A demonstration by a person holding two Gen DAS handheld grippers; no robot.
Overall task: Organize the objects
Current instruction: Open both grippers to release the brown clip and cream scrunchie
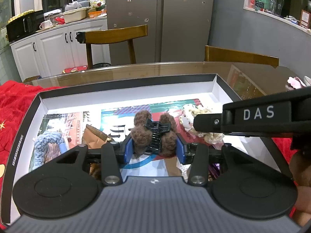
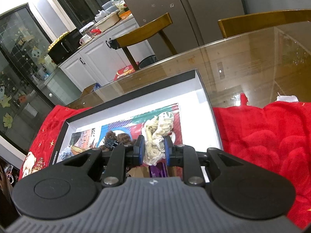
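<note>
My left gripper [image 1: 154,151] is shut on a brown fuzzy hair claw clip [image 1: 153,134] with a black plastic core, held over the open white-lined box [image 1: 124,100]. My right gripper [image 2: 154,151] is shut on a cream fuzzy hair accessory [image 2: 157,136], also over the box [image 2: 202,101]; in the left wrist view it reaches in from the right beside that cream piece [image 1: 194,116]. The brown clip also shows in the right wrist view [image 2: 116,136]. A blue knitted piece [image 1: 48,139] and a brown item [image 1: 93,136] lie in the box's left part.
The box rests on a red blanket [image 2: 262,136] on a glass-topped wooden table [image 2: 243,62]. Printed cards [image 1: 120,116] line the box floor, with a purple item [image 2: 158,169] under my right gripper. Two wooden chairs [image 1: 116,35] stand beyond the table. A pink object [image 1: 294,82] lies at the right.
</note>
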